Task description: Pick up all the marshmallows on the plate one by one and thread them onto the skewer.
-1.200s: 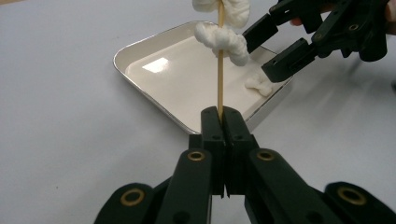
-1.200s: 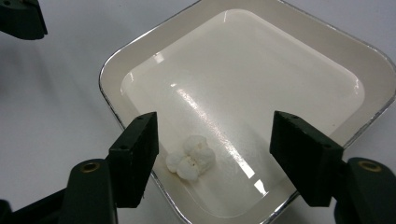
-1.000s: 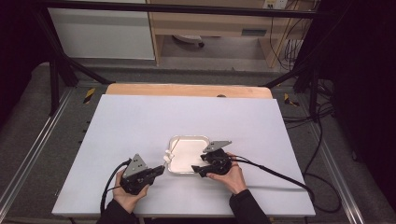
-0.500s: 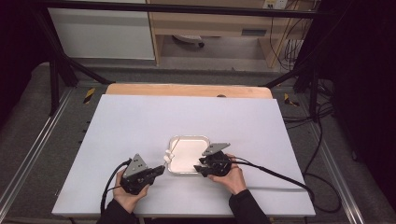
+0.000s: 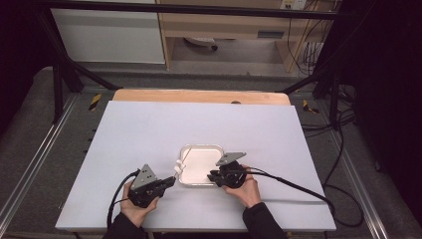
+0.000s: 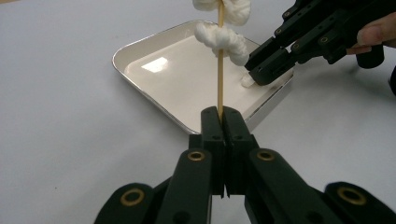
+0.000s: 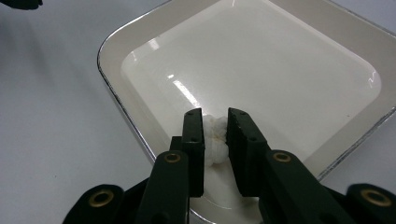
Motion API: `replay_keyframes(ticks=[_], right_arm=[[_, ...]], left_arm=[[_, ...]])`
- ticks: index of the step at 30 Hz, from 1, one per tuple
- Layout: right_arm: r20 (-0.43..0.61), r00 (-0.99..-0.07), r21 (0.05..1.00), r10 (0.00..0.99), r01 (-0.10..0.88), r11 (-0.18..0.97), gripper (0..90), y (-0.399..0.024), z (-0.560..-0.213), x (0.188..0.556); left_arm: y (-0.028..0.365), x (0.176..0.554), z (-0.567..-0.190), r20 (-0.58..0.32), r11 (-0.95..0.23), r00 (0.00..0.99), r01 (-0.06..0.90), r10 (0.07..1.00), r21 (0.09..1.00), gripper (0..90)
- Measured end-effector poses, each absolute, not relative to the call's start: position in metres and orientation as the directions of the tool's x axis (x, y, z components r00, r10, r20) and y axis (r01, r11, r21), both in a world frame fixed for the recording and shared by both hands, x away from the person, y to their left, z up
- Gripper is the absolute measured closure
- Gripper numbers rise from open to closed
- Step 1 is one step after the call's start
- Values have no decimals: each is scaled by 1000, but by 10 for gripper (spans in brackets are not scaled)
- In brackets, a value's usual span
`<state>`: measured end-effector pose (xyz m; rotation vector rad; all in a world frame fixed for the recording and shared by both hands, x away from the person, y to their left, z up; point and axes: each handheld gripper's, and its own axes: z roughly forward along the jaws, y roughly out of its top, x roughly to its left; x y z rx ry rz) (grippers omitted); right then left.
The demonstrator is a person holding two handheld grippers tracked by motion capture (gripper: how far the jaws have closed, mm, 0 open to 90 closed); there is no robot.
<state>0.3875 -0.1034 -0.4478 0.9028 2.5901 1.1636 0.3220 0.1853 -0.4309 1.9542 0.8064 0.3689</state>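
A shallow white tray (image 5: pixel 201 147) lies on the table near its front edge. My left gripper (image 6: pixel 223 112) is shut on the lower end of a thin wooden skewer (image 6: pixel 220 79), which stands up over the tray's near corner with two fluffy white pieces (image 6: pixel 222 39) threaded on it. My right gripper (image 7: pixel 215 116) reaches into the tray (image 7: pixel 299 56) from the other side. Its jaws have just been closing, and a small white fluffy piece (image 7: pixel 215 140) sits pressed between them on the tray floor. In the high view the left gripper (image 5: pixel 171 180) and the right gripper (image 5: pixel 211 176) face each other across the tray's front.
The tray rests on a wide white tabletop (image 5: pixel 149 129) with a wooden strip (image 5: pixel 199 96) along its far edge. Black cables (image 5: pixel 293 186) trail from both grippers toward the front and right. Metal frame rails (image 5: pixel 35 159) flank the table.
The right gripper's jaws have drawn closer together over the tray's front. Both hands have kept their places, and the skewer stays in the left gripper.
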Motion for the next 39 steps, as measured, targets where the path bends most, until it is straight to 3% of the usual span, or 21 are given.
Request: replay_keyframes(ticks=[39], right_arm=[[273, -795, 880, 541, 434, 194, 822, -138, -361, 393]], left_arm=[[180, 319, -431, -66, -340, 757, 368, 650, 865, 892]])
